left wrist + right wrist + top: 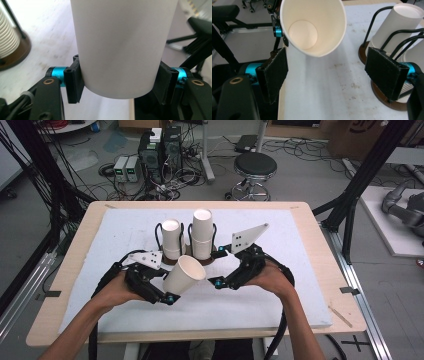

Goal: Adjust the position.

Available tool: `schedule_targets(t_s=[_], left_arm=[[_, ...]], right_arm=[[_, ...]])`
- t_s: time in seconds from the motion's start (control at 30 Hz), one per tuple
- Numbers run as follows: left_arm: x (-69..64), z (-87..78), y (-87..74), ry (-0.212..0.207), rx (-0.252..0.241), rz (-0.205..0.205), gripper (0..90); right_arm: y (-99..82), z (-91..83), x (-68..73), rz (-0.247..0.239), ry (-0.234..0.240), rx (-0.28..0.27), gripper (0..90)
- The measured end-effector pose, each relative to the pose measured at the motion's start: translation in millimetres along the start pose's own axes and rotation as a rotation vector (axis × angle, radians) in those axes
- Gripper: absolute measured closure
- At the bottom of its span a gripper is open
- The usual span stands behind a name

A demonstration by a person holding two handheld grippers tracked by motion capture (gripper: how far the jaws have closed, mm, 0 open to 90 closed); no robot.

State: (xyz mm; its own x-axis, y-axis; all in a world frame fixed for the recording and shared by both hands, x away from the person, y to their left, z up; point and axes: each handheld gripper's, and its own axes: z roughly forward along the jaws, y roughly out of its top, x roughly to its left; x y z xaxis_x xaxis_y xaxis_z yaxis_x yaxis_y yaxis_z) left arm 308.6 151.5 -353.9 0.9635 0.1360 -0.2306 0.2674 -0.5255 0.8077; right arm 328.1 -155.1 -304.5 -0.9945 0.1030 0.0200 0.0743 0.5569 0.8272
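White foam board (280,295) covers the wooden table (320,250) on which the work goes on, and nearest the person the two forearms come in from the bottom edge of the high view. On that view's left side, the left gripper (167,292) clamps a white paper cup (184,273) near its closed bottom, one black pad on each side of the wall, as the left gripper view shows (117,45); the cup is tilted, lifted off the board, its open mouth turned toward the other hand. Just beside that mouth, the right gripper (218,267) stands with its jaws apart and nothing between them; in the right gripper view the cup's rim and round inner bottom (312,27) hang ahead of the two pads (273,73), touching neither. Farther off, just behind both grippers, two stacks of upside-down paper cups (171,239) and (202,234) stand in black wire holders (158,236) on round brown bases. Beyond the table's far edge a black stool (255,167) and computer boxes (161,147) with tangled cables sit on the grey floor (300,175).
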Motion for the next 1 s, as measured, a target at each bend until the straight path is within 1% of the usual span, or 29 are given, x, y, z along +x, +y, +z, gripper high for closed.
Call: schedule_targets(t_s=[0.07,0.17,0.2,0.27,0.3,0.33,0.4,0.5,0.53,0.6,0.63,0.7,0.73,0.77,0.87,0.93,1.0], left_arm=[[-0.7,0.3,-0.3,0.013,-0.018,0.011,36.0],[-1.5,1.5,-1.8,0.016,-0.077,0.004,36.0],[-1.7,2.1,-2.1,0.012,-0.089,0.003,36.0],[-2.5,2.5,-2.7,0.021,-0.118,0.008,36.0],[-2.5,2.8,-3.1,0.015,-0.131,0.006,36.0],[-2.6,3.1,-3.6,0.021,-0.146,0.005,36.0],[-2.8,3.7,-4.4,0.013,-0.158,0.007,36.0],[-3.9,5.0,-5.7,0.016,-0.162,0.010,36.0],[-3.8,4.7,-6.3,0.022,-0.165,0.016,36.0],[-4.3,4.7,-7.1,0.025,-0.175,0.015,36.0],[-4.8,4.7,-7.7,0.034,-0.183,0.016,36.0],[-5.3,5.4,-9.0,0.032,-0.195,0.016,36.0],[-6.0,6.4,-10.3,0.034,-0.200,0.023,36.0],[-6.1,7.0,-11.1,0.033,-0.205,0.019,36.0],[-6.0,8.3,-13.3,0.031,-0.207,0.018,36.0],[-5.9,8.5,-14.5,0.033,-0.211,0.020,36.0],[-6.1,8.3,-16.0,0.033,-0.229,0.017,36.0]], right_arm=[[-2.1,0.9,1.2,-0.002,0.000,-0.016,19.5],[-6.1,1.8,1.9,0.010,0.002,-0.054,19.5],[-7.5,2.4,2.0,0.013,0.004,-0.062,19.5],[-10.8,4.0,2.6,0.021,0.005,-0.077,19.5],[-12.3,4.9,2.9,0.023,0.009,-0.080,19.5],[-13.7,5.6,3.2,0.024,0.007,-0.080,19.5],[-16.1,7.2,4.0,0.030,0.013,-0.101,19.5],[-18.6,9.5,4.6,0.038,0.015,-0.116,19.5],[-18.9,10.2,4.7,0.038,0.018,-0.117,19.5],[-19.2,12.0,5.3,0.036,0.022,-0.128,19.5],[-19.2,12.8,5.7,0.041,0.026,-0.133,19.6],[-19.4,13.9,6.5,0.043,0.029,-0.142,19.5],[-19.5,14.3,6.8,0.045,0.032,-0.148,19.5],[-19.8,15.4,7.3,0.045,0.033,-0.156,19.5],[-20.0,17.3,8.2,0.046,0.039,-0.164,19.6],[-20.3,18.4,9.4,0.058,0.046,-0.175,19.6],[-21.3,19.6,9.2,0.058,0.052,-0.209,19.6]])
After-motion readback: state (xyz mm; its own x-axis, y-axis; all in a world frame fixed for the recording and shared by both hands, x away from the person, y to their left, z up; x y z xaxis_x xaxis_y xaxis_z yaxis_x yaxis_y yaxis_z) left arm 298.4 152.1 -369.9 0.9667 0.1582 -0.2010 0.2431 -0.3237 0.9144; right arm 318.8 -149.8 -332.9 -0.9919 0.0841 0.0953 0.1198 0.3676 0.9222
